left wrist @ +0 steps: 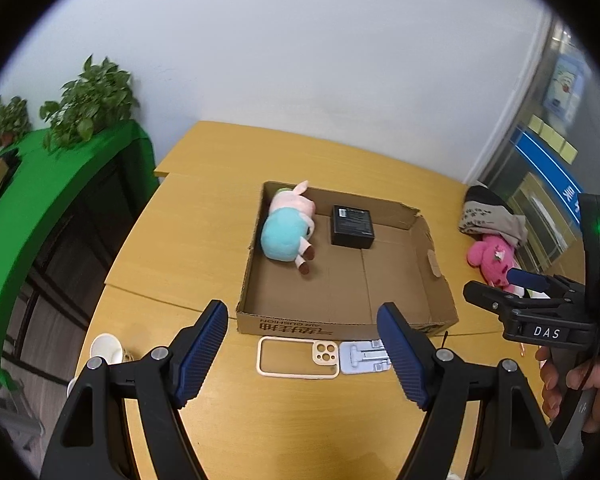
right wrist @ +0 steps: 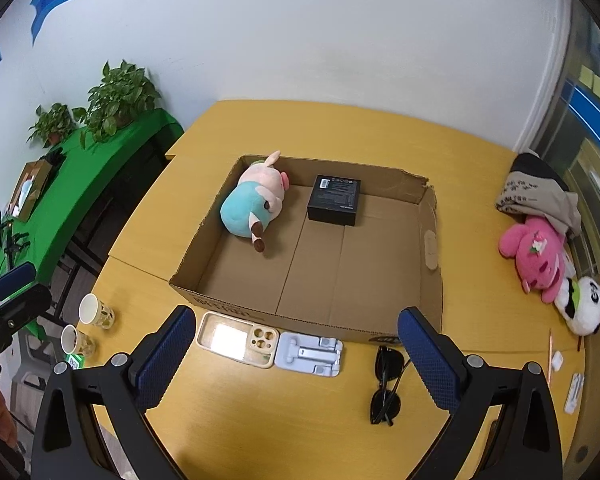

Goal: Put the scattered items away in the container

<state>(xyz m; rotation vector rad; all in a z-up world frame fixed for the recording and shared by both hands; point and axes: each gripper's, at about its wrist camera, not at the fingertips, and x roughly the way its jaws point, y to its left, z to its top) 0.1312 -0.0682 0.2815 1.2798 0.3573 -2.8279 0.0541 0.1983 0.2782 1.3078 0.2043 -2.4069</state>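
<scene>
With both the left gripper (left wrist: 302, 354) and right gripper (right wrist: 296, 354) wide and empty, the case (left wrist: 298, 357) is best straddled squarely before lifting into the box (left wrist: 332, 322).

The left tongs (left wrist: 302, 354) stand wide apart with nothing between the pads, above a beige phone case (left wrist: 298, 358) and a pale grey stand (left wrist: 362, 360) lying side by side on the bench (left wrist: 180, 240), just in front of the cardboard box (left wrist: 340, 326). Inside the box lie a plush pig (left wrist: 288, 228) and a black carton (left wrist: 352, 226), apart. At the right, a hand (left wrist: 572, 384) holds the right tongs (left wrist: 500, 292), apparently open, near a pink plush (left wrist: 490, 258).
</scene>
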